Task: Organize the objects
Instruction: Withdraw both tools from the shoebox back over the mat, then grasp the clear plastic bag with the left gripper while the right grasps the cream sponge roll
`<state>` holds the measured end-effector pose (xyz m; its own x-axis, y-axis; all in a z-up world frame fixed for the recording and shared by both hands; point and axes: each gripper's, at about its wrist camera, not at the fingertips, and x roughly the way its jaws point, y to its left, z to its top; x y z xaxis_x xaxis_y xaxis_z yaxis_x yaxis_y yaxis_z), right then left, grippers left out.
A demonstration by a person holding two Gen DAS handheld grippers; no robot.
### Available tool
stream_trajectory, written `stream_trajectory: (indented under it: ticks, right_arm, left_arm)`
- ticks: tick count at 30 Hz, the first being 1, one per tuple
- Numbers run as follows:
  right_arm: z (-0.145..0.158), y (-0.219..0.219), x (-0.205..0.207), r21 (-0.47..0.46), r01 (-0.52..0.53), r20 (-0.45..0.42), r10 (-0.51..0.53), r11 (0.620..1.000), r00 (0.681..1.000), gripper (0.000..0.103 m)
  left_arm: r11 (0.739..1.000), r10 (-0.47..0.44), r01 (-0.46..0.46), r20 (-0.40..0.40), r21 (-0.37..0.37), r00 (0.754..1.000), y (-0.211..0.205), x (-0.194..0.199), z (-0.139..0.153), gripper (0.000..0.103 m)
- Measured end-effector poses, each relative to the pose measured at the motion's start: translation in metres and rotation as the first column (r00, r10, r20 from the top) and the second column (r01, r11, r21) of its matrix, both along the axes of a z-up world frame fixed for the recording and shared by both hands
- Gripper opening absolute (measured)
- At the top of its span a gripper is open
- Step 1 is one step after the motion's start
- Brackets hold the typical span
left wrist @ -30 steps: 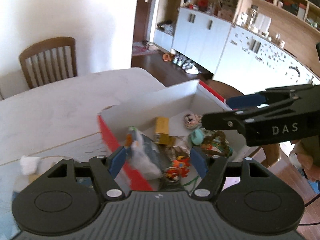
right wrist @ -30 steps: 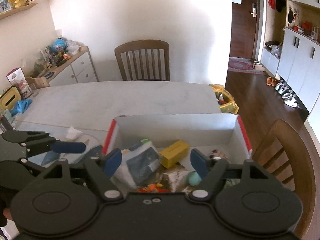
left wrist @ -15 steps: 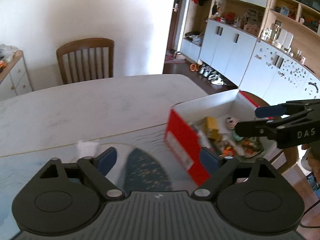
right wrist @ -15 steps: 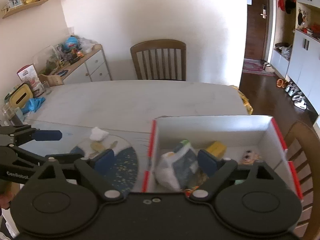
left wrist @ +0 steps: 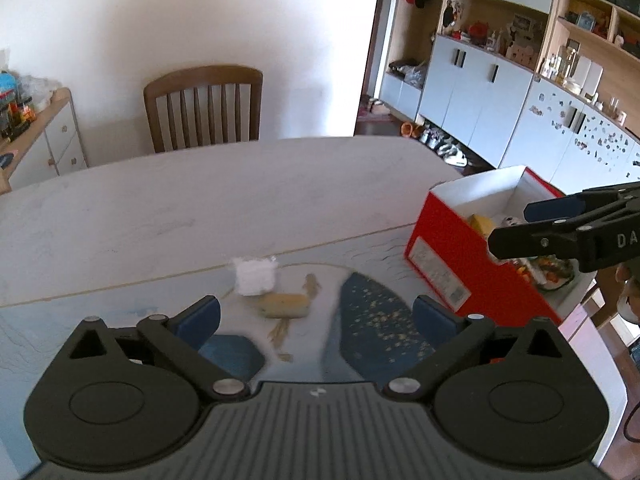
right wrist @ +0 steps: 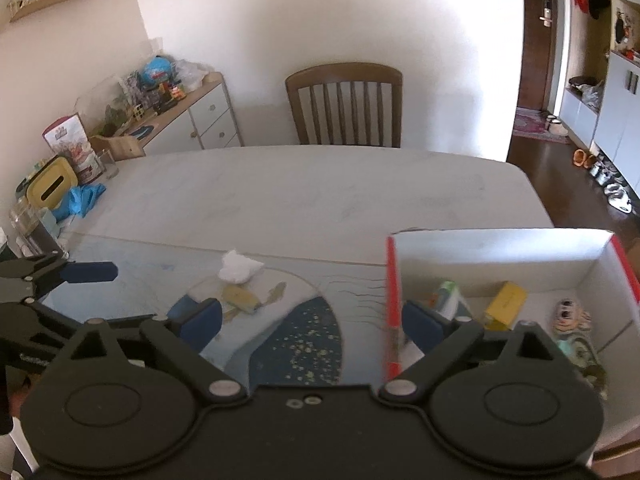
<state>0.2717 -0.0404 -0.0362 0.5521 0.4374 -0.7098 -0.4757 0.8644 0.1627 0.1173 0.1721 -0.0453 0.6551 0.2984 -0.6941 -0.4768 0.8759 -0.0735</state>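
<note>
- Left gripper (left wrist: pixel 316 312): fingers apart, holding nothing, over the yellow piece (left wrist: pixel 285 305) and white wad (left wrist: pixel 255 277) on the table (left wrist: pixel 200 196).
- Right gripper (right wrist: pixel 311 316): fingers apart, holding nothing, beside the red box (right wrist: pixel 500 244).

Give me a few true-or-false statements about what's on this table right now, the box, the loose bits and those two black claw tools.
1. The red box is closed with a lid. False: it is open at the top, with a yellow packet and other things inside.
2. A white crumpled tissue lies on the mat, outside the box. True.
3. The left gripper is clamped on the tissue. False: its jaws are apart and hold nothing.
4. A wooden chair stands at the far side of the table. True.
5. The right gripper is open and empty. True.
</note>
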Motion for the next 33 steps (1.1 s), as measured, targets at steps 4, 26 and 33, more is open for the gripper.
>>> stream_trajectory:
  ticks: [4,26,33]
  right_arm:
    - [-0.012,0.017,0.002,-0.015,-0.023,-0.016,0.023,1.000,1.000,0.096]
    - [-0.086,0.097,0.043,-0.106,-0.142,-0.092,0.133,0.984,0.987,0.090]
    - [-0.112,0.117,0.054,-0.137,-0.180,-0.113,0.165,0.974,0.980,0.079]
  left_arm:
    - [1.000,0.021,-0.021,-0.020,-0.004,1.000,0.023,0.000,-0.010,0.103]
    - [0.997,0.054,-0.061,-0.122,-0.052,0.991,0.106,0.072,-0.074,0.103]
    - [0.992,0.059,-0.077,-0.167,-0.104,0.984,0.117,0.090,-0.097,0.103]
